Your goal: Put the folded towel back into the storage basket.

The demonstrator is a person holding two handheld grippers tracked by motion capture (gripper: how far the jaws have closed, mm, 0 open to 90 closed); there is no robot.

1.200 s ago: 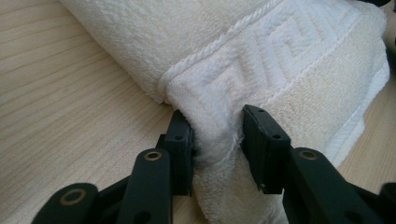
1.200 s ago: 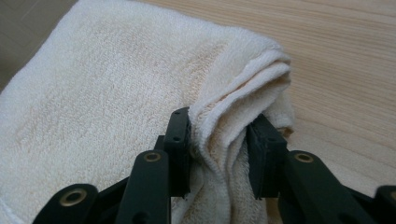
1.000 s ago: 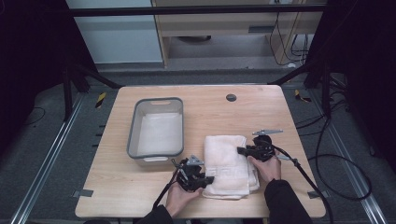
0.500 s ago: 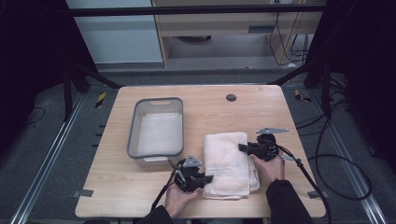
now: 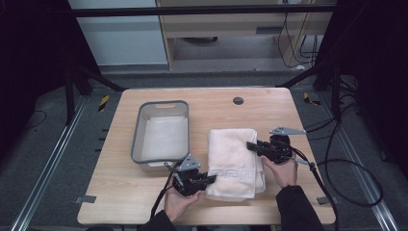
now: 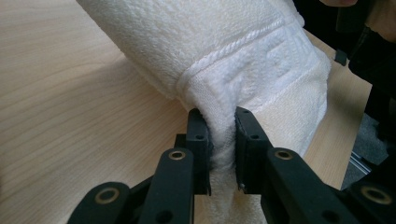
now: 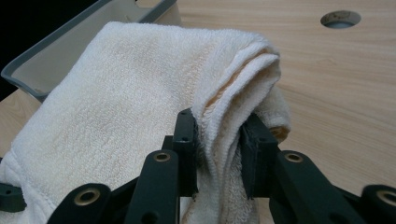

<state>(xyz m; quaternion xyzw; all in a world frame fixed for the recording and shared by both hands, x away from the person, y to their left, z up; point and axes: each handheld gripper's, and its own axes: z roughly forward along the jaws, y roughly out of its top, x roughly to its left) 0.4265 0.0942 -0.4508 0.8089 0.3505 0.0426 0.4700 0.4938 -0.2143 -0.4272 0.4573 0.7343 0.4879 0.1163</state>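
A folded cream towel (image 5: 235, 159) lies on the wooden table (image 5: 216, 110), right of a grey bin. My left gripper (image 5: 210, 179) pinches the towel's near left corner; its jaws have just been closing and now squeeze the hemmed edge of the towel (image 6: 261, 51) between the pads. My right gripper (image 5: 250, 145) is shut on the towel's right edge, where several folded layers of the towel (image 7: 140, 107) bunch between its black jaws. Both held edges are lifted a little off the table.
A grey plastic bin (image 5: 162, 136) with a pale inside stands at the table's middle left; its rim (image 7: 60, 51) lies just beyond the towel. A round cable hole (image 5: 238, 100) sits near the far edge. Black cables trail off the right side.
Both hands have risen slightly with the towel's edges in their jaws. The left jaws have closed onto the near corner. The towel's right edge now stands raised.
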